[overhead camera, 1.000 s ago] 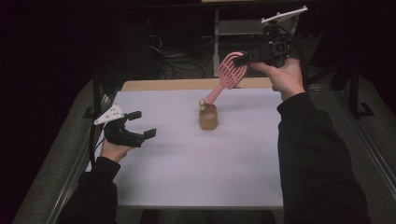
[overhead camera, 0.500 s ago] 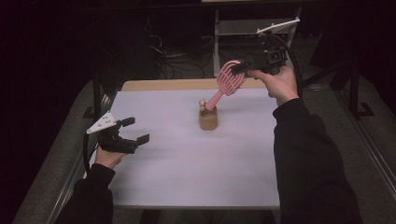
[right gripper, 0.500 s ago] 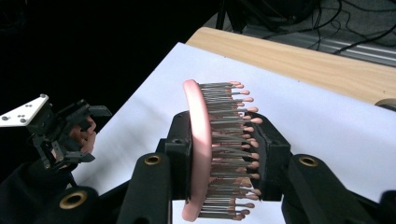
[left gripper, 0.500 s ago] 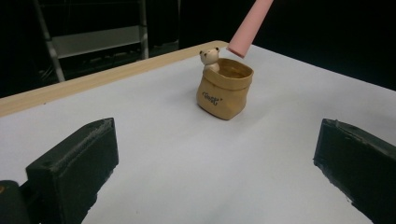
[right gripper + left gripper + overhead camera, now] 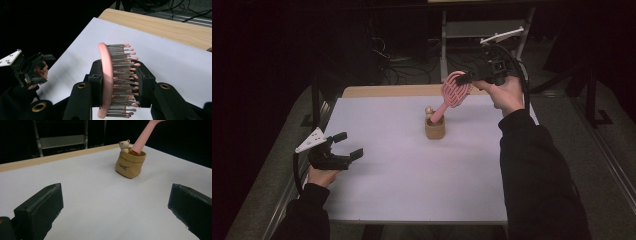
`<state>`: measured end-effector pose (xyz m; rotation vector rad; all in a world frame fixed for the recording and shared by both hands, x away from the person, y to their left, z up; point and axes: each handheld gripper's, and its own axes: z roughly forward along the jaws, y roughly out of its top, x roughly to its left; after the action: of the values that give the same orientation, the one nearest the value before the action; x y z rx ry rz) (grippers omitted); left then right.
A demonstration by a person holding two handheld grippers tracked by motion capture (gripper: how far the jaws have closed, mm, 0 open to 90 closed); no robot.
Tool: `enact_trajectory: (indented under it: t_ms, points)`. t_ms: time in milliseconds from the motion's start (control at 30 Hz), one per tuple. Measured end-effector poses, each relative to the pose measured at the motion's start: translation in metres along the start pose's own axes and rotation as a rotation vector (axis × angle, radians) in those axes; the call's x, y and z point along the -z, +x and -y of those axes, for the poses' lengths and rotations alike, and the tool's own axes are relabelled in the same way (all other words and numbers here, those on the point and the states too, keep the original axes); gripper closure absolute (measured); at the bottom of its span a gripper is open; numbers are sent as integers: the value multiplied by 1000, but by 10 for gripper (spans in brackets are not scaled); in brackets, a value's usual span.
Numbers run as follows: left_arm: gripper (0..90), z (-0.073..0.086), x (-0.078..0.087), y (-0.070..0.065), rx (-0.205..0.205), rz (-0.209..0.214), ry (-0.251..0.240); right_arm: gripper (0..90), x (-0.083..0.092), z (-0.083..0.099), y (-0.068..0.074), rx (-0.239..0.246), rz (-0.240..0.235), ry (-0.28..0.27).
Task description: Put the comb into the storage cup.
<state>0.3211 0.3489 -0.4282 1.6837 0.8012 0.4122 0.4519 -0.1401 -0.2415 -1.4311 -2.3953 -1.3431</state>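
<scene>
Pink hairbrush (image 5: 454, 92) clamped by its head in right claw (image 5: 469, 77), raised toward table's (image 5: 412, 200) 1 o'clock; handle tip dips into tan pouch (image 5: 435, 129) just past centre. Left claw (image 5: 343, 151) jaws wide, empty, low at 8 o'clock near left edge. Bare sheet between pouch and near edge.

Pink hairbrush (image 5: 454, 91), tan pouch (image 5: 435, 129), black tools.

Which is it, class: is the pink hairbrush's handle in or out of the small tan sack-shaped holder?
In: the pink hairbrush's handle tip sits inside the tan sack-shaped holder's mouth, leaning.
</scene>
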Motion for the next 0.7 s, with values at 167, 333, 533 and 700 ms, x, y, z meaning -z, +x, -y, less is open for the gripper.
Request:
enact_trajectory:
  t_ms: [167,333,533,700]
  points:
    - [0,10,7,5,4,-26,-26,631,-8,1,-3,-8,3,9]
    - [0,16,13,11,31,-52,-53,631,-15,3,-6,-18,7,19]
    - [0,24,17,13,39,-74,-67,631,-22,7,-12,-36,12,30]
    - [0,29,19,15,42,-97,-66,631,-28,10,-18,-51,11,37]
